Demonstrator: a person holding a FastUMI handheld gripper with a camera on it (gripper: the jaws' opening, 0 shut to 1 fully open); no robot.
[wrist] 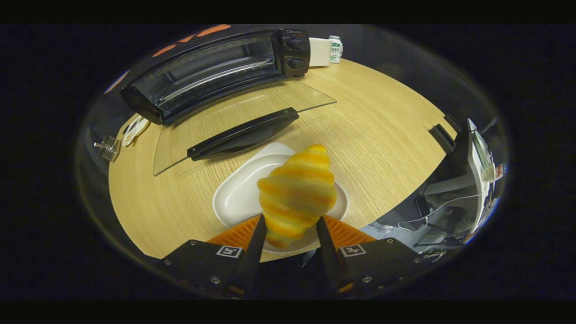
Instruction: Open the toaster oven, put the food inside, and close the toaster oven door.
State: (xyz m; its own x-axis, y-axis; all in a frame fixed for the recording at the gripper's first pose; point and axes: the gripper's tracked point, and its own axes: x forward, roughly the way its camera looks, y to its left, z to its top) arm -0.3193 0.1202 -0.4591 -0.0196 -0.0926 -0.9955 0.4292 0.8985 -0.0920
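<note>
Croissant pinched, oven door down

Croissant sits between the gripper's two fingers, both pressing its lower sides; jaws pinched on it. Its tip points away from the fingers. It appears lifted above the white dish, which lies directly beneath and behind it on the wooden table; contact with the dish cannot be told. Beyond the croissant, the toaster oven's glass door lies folded flat toward it, dark handle nearest the dish. Past the door stands the toaster oven, cavity open, two knobs on its right side. Past the knobs: a white box and a small can.
</note>
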